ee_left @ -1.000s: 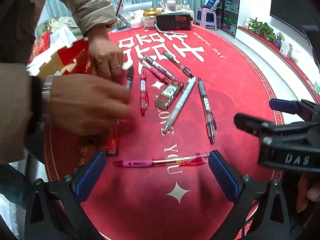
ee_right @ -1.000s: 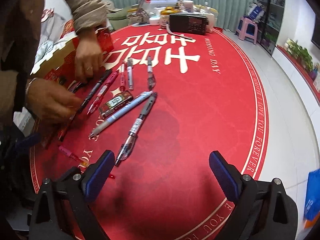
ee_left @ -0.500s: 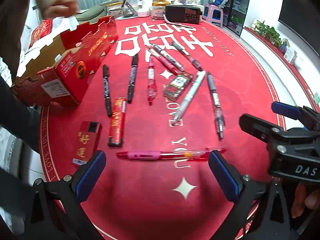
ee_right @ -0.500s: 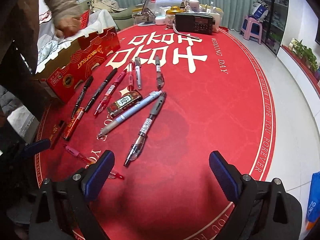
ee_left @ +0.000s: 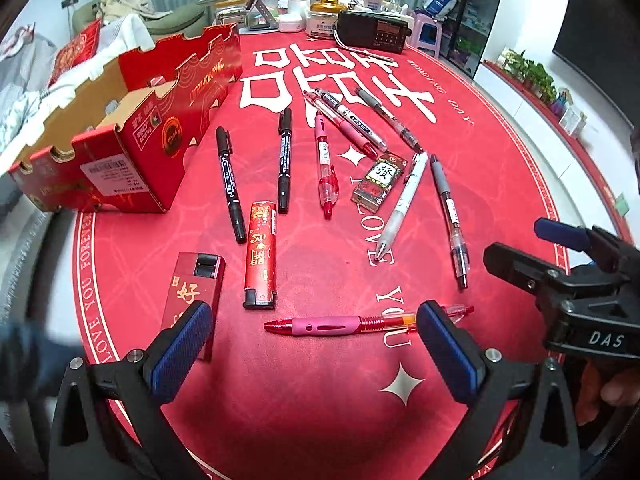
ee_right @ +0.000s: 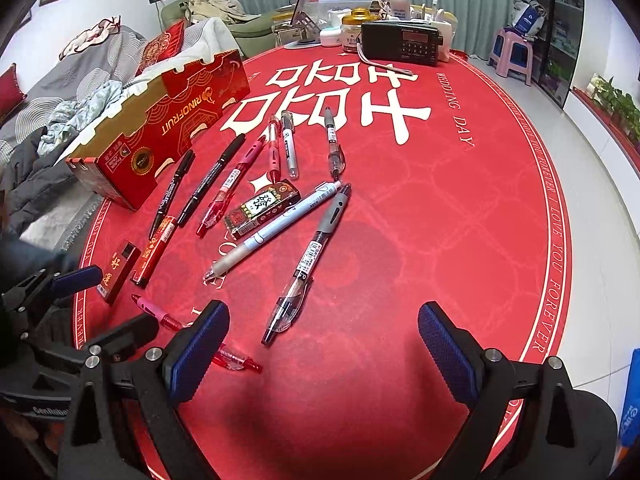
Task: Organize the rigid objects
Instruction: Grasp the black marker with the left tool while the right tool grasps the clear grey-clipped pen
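Several pens lie scattered on the red round mat. A red pen with a pink grip lies crosswise between the fingers of my open left gripper, which holds nothing. Beyond it are two red lighters, two black markers, a small printed box, a white pen and a grey pen. An open red cardboard box stands at the left. My right gripper hovers open and empty, with the grey pen just ahead of it.
A black radio, jars and a phone stand sit at the mat's far edge. White floor and a pink stool lie to the right. Bedding and clothes are heaped behind the cardboard box. The right half of the mat is bare.
A person's hands that were laying out items at the left have pulled away and left the view, uncovering the markers, lighters and cardboard box. Both grippers stay open, almost in place.
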A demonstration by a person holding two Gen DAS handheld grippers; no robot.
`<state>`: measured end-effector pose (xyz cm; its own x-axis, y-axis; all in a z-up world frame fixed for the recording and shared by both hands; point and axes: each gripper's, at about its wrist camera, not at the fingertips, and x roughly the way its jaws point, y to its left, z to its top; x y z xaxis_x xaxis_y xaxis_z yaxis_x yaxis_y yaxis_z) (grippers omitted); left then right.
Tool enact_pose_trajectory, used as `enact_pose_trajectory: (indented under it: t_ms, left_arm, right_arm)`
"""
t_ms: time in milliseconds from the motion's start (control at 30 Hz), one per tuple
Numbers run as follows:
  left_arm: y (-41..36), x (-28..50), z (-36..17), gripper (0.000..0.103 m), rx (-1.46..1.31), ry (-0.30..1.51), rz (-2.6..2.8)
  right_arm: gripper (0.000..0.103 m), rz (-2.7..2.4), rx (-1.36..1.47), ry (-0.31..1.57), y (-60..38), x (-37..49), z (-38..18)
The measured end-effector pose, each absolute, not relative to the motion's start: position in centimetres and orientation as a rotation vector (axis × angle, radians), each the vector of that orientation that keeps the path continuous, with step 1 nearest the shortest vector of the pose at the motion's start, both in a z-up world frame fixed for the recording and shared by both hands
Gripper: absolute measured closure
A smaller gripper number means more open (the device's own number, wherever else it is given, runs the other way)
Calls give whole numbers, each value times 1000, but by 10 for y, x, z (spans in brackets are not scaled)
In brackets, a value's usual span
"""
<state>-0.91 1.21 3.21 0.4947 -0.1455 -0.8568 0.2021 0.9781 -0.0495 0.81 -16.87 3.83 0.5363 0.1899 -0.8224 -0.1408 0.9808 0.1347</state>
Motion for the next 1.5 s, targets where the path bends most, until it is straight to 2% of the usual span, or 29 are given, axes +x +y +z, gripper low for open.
enact_pose_trajectory:
  t_ms: [200, 300, 567, 667, 800, 1100, 1200, 1500]
  left_arm:
    - [16, -1, 28, 5, 52, 1058, -182]
    - [24, 9, 25, 10, 9, 1086, -164]
    - [51, 50, 25, 10, -85, 1099, -45]
    - [58, 67, 19, 17, -109, 1121, -23]
    - [67, 85, 13, 24, -144, 1148, -7]
    - [57, 114, 11, 26, -97, 1154, 54]
    - [53, 120, 8, 30, -73, 1158, 62]
    - [51, 126, 7, 30, -58, 1153, 63]
  right_arm:
    - [6, 182, 56, 985, -168, 13, 38]
    - [11, 179, 55, 990, -166, 18, 38]
    - [11, 179, 42, 1001, -154, 32, 34]
    - [12, 182, 43, 1009, -149, 37, 31]
    - [21, 183, 47, 1028, -146, 42, 27]
    - [21, 187, 36, 1048, -142, 48, 21]
    - [21, 192, 28, 1051, -138, 48, 21]
    - [21, 194, 16, 1078, -132, 49, 16]
